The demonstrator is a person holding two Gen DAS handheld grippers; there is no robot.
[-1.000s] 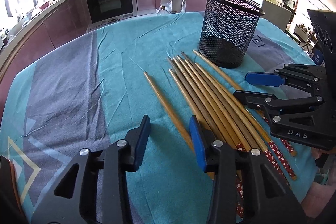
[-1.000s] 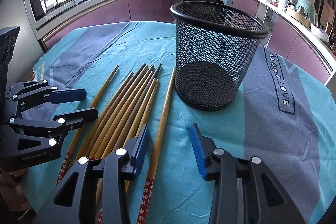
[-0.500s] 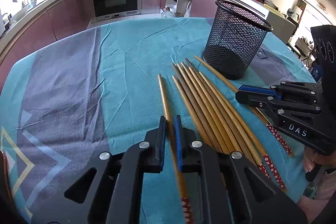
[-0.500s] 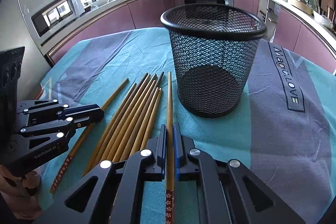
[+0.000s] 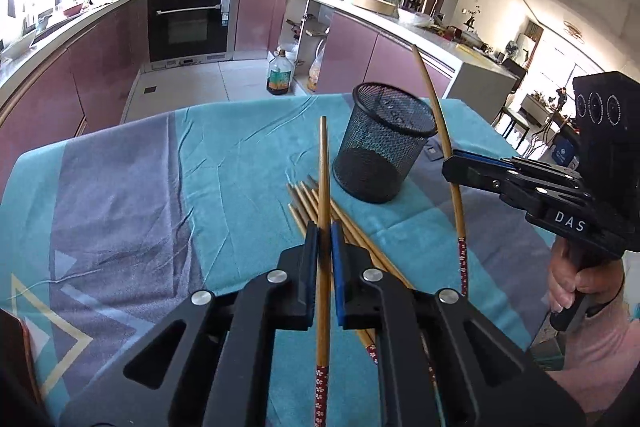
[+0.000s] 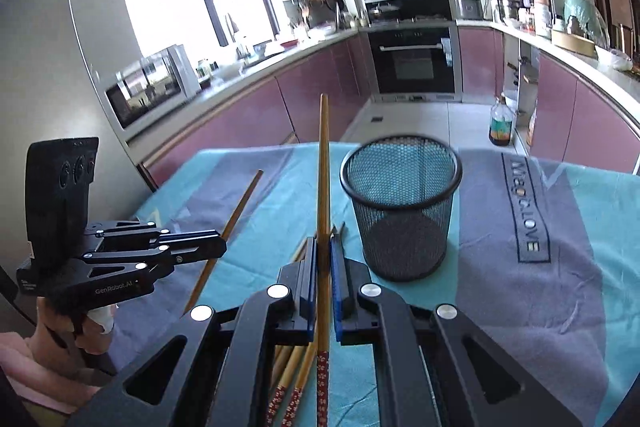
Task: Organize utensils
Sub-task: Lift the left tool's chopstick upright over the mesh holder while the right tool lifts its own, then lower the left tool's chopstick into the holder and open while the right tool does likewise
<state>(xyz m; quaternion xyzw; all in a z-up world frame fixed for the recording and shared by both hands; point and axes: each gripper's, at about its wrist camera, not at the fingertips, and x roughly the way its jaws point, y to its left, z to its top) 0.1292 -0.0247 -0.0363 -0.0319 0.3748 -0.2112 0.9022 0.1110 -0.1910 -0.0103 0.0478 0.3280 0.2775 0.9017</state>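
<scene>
From your left wrist view, your left gripper (image 5: 324,239) is clamped on 1 chopstick (image 5: 323,187), lifted off the table (image 5: 120,187); your right gripper (image 5: 454,167) pinches a second chopstick (image 5: 436,111) beside the mesh holder (image 5: 384,143), which stands toward the far edge. The loose chopsticks (image 5: 312,203) lie just in front of it.

From your right wrist view, your right gripper (image 6: 324,255) grips its chopstick (image 6: 323,167), and only here does the lettering (image 6: 528,207) on the cloth show, right of the mesh holder (image 6: 402,215).
</scene>
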